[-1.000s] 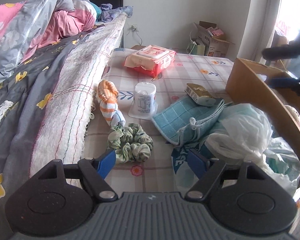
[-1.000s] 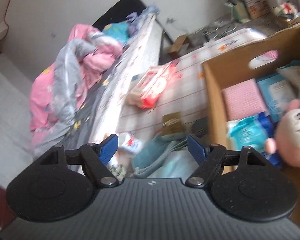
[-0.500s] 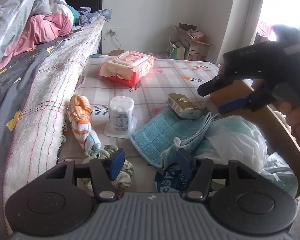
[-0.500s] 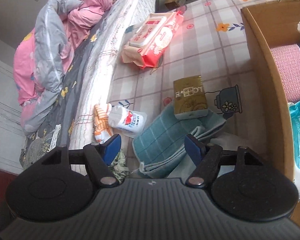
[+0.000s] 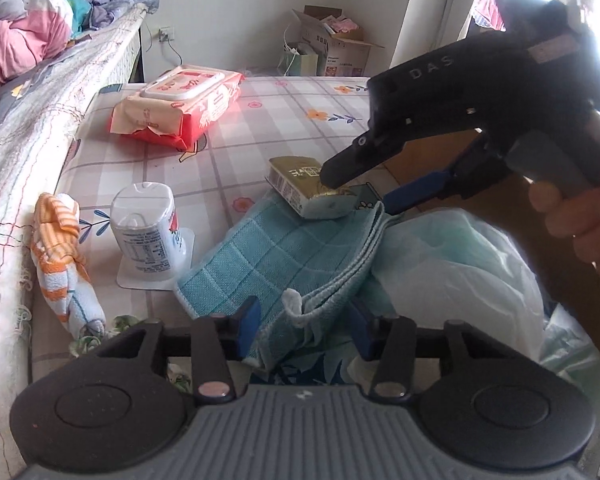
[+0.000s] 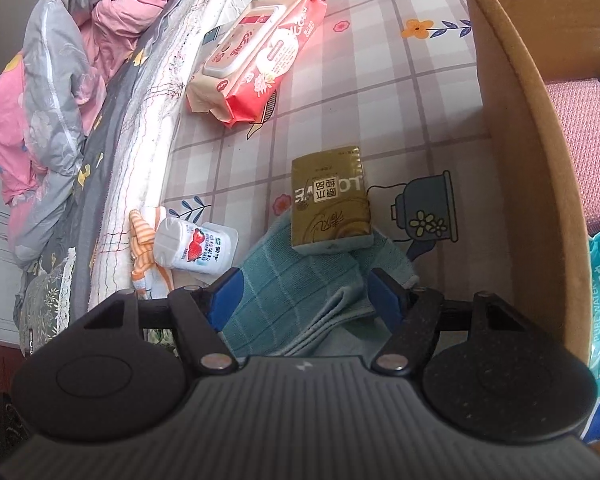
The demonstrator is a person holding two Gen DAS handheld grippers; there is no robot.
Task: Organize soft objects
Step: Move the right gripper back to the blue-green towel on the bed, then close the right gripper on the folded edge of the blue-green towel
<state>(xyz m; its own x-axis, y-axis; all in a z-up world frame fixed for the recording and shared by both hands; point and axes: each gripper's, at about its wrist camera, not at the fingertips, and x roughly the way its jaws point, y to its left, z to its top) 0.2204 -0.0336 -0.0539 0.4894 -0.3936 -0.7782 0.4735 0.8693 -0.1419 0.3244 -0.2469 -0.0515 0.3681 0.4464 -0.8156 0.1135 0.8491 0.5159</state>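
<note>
On the checked cloth [image 5: 228,152], from the left: a striped sock [image 5: 60,256] by the bed edge [image 5: 16,160], a white tub [image 5: 144,228], a red wipes pack [image 5: 180,108] farther back, then a teal towel [image 5: 284,256] with a gold pack [image 5: 304,192] lying on its far end. The left gripper [image 5: 304,316] has just been closing, its jaws part open either side of the towel's near corner, not yet pressing it. The right gripper [image 6: 304,300], a hand [image 5: 580,216] on its handle, hovers with jaws well apart over the towel's far end beside the gold pack, holding nothing, and the box [image 6: 540,184] stands at the right.
</note>
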